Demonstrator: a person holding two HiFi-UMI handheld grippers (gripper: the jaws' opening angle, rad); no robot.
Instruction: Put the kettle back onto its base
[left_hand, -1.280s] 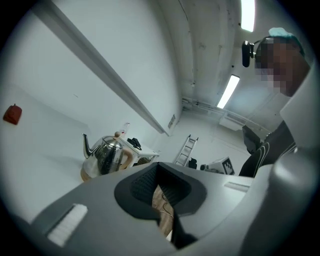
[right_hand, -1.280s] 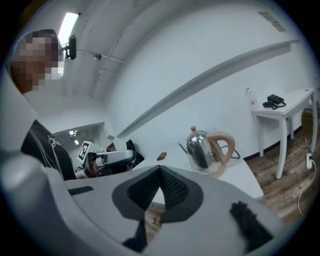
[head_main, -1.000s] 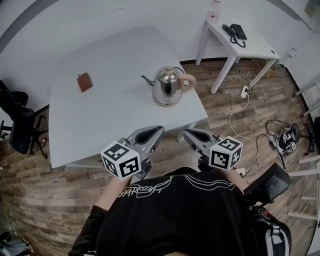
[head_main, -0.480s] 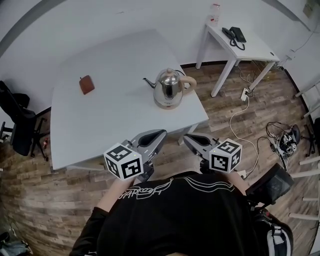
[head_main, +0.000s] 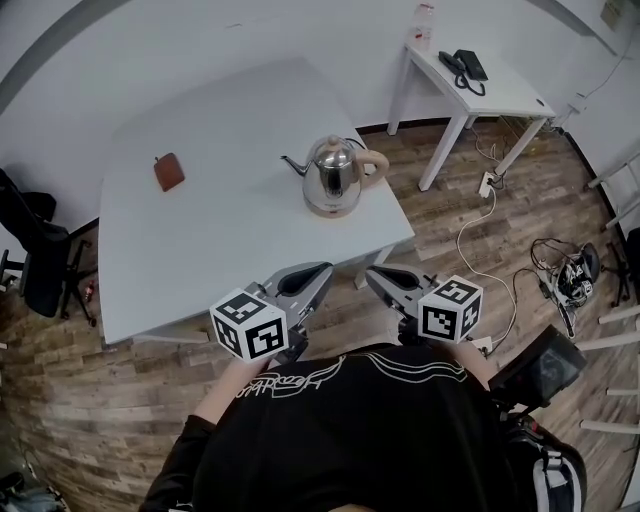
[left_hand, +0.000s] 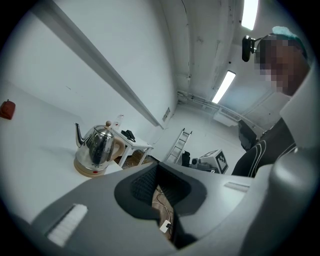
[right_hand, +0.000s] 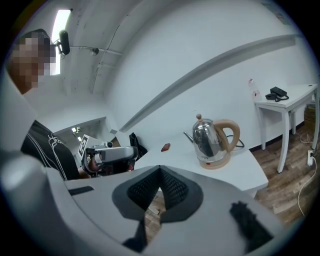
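Observation:
A shiny steel kettle (head_main: 334, 171) with a tan handle stands on its round tan base (head_main: 332, 205) near the right front corner of the white table (head_main: 200, 230). The kettle (left_hand: 98, 144) also shows in the left gripper view and the kettle (right_hand: 211, 138) in the right gripper view, upright on the base (right_hand: 216, 161). My left gripper (head_main: 313, 282) hovers shut and empty just off the table's front edge. My right gripper (head_main: 376, 279) is shut and empty beside it, over the floor. Both are well short of the kettle.
A small brown object (head_main: 168, 171) lies on the table's left part. A small white side table (head_main: 478, 80) with a black phone (head_main: 465, 66) stands at the back right. A black chair (head_main: 35, 260) is at the left. Cables (head_main: 480, 230) run over the wooden floor.
The left gripper shifted slightly right along the table's front edge. The right gripper kept still. The kettle stayed on its base.

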